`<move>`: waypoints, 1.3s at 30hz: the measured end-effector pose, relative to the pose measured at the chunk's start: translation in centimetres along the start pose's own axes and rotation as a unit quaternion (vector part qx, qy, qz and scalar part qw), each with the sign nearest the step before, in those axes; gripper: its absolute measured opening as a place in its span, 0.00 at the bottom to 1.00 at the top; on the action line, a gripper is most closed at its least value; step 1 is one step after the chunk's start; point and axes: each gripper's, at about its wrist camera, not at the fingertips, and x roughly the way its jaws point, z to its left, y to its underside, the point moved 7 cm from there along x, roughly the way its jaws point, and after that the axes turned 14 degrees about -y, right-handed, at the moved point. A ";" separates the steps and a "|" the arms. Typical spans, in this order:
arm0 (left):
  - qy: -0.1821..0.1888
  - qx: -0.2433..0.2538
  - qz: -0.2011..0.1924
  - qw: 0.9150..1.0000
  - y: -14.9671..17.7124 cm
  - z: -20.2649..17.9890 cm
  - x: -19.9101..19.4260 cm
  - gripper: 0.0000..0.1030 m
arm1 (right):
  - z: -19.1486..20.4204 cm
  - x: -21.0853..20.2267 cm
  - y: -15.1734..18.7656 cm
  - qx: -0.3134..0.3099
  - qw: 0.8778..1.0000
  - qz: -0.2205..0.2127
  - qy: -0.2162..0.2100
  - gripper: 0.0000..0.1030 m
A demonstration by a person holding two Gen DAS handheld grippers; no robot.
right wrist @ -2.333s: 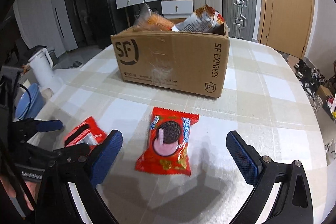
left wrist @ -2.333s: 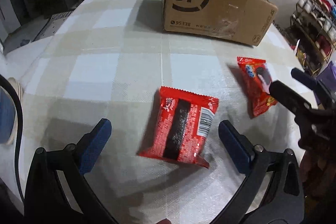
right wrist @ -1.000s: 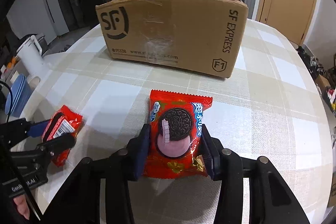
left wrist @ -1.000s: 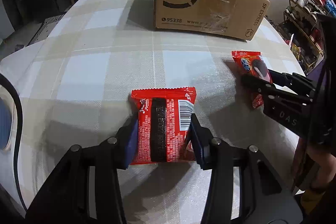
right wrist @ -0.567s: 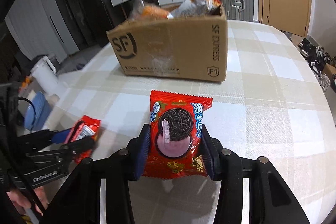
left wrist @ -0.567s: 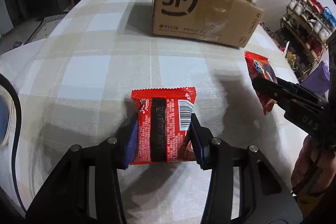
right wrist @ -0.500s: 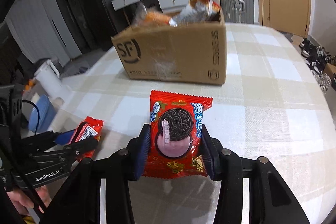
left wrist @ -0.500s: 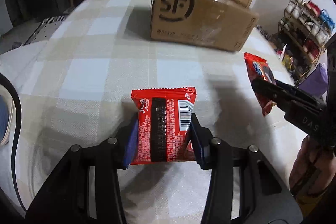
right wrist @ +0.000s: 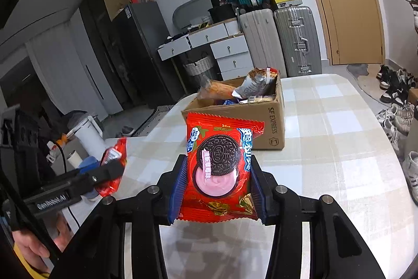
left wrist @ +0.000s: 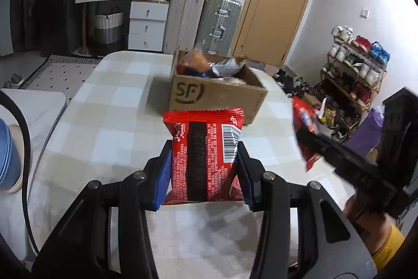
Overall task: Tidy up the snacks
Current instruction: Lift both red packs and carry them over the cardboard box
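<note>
My left gripper [left wrist: 203, 169] has its jaws clamped on one red barcode-backed snack packet [left wrist: 205, 156]; my right gripper [right wrist: 218, 183] clamps one Oreo packet [right wrist: 220, 169]. Both hang above the checked worktop [left wrist: 109, 127], short of one snack-filled cardboard box [left wrist: 216, 96].

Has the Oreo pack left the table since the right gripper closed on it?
Yes. The Oreo pack, clamped in the right gripper, has gone up: it lay flat below the cardboard box, now overlaps its front.
</note>
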 end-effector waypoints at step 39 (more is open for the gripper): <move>0.043 0.023 0.035 0.998 -19.5 -5.6 18.8 0.41 | -8.8 13.4 -13.8 -0.012 0.999 0.038 0.034 0.43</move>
